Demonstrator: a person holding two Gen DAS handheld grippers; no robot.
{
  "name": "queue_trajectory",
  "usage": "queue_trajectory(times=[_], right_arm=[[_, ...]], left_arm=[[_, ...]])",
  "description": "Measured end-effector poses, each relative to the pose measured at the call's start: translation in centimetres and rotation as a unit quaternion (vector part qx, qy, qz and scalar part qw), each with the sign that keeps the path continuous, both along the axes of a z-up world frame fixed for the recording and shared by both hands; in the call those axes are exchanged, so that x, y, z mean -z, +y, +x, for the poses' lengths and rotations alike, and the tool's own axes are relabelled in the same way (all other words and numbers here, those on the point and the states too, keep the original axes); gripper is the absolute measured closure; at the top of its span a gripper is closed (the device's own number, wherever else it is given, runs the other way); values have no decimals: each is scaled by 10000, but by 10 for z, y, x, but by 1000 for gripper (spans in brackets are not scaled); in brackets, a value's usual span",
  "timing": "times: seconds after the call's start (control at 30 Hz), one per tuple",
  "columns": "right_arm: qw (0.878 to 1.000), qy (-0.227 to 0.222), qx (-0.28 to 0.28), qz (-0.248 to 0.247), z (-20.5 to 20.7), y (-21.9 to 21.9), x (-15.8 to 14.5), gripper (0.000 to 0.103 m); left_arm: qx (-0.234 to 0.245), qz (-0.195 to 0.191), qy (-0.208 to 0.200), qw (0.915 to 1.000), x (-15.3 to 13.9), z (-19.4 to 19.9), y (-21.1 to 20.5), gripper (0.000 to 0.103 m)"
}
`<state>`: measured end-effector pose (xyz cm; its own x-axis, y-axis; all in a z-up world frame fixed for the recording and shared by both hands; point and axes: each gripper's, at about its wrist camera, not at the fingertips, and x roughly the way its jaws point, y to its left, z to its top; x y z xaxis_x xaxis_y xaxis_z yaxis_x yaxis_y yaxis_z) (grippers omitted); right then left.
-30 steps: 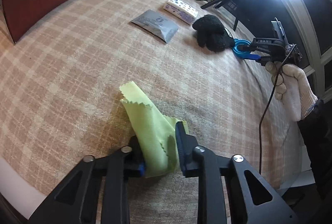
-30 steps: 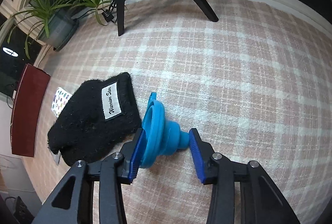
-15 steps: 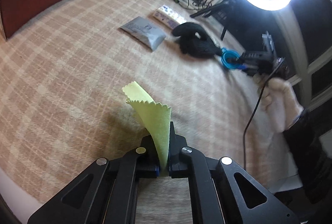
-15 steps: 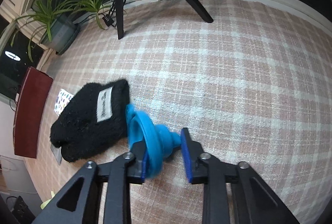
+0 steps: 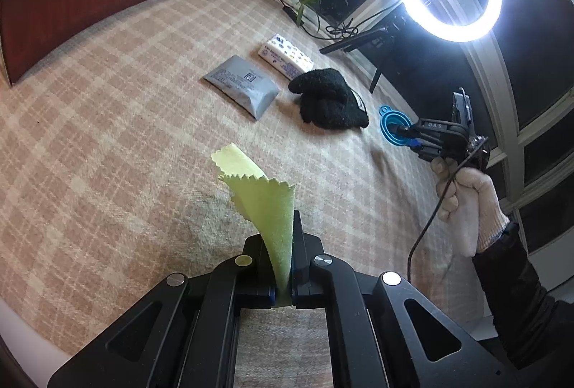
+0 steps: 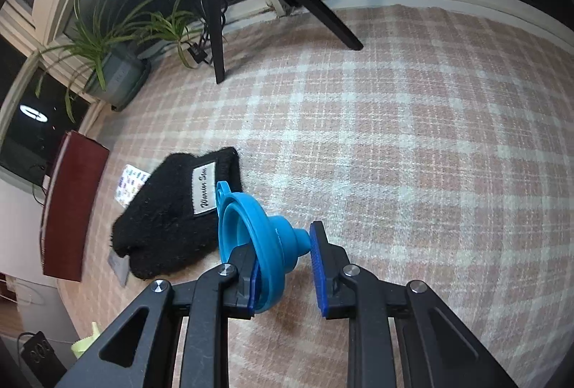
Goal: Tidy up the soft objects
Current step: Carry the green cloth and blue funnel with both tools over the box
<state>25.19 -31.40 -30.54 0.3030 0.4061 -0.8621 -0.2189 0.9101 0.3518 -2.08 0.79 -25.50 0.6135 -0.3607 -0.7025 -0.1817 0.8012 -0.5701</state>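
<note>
We have a pick-up in hand on both sides. Our left hand-held gripper [image 5: 283,266] is pinched tight on the green cloth [image 5: 267,205], whose free end curls up above the checked surface [image 5: 125,144]. Our right hand-held gripper [image 6: 285,266] has a blue funnel [image 6: 262,237] squeezed between its narrow jaws, the rim against one pad and the spout against the other, just beside the black glove [image 6: 168,219]. A grey pouch [image 5: 242,90] and a white packet [image 5: 287,57] lie beyond the glove. As we judge it, the next move is to carry both pieces to wherever the soft things are gathered; which spot that is we cannot tell. The funnel's slanted seat may slip, so we should keep it level.
</note>
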Motion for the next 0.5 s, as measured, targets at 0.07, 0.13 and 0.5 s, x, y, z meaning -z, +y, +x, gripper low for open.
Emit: queue_trajectory(times=[0.07,0.13,0.5], right_arm=[[9999,-6,26,140,-4,-3,-6,82],[9998,-69,3,198,-12,-4,-14,82],[9979,-379,-237,473,-51,14,-57,82]], left_arm=[[-1,-65,-48,10000,-2,1,2,99],[-9,-87,-95,9999,-5,2,3,99],[-19,-85,-401,9992,-35,2,28,99]])
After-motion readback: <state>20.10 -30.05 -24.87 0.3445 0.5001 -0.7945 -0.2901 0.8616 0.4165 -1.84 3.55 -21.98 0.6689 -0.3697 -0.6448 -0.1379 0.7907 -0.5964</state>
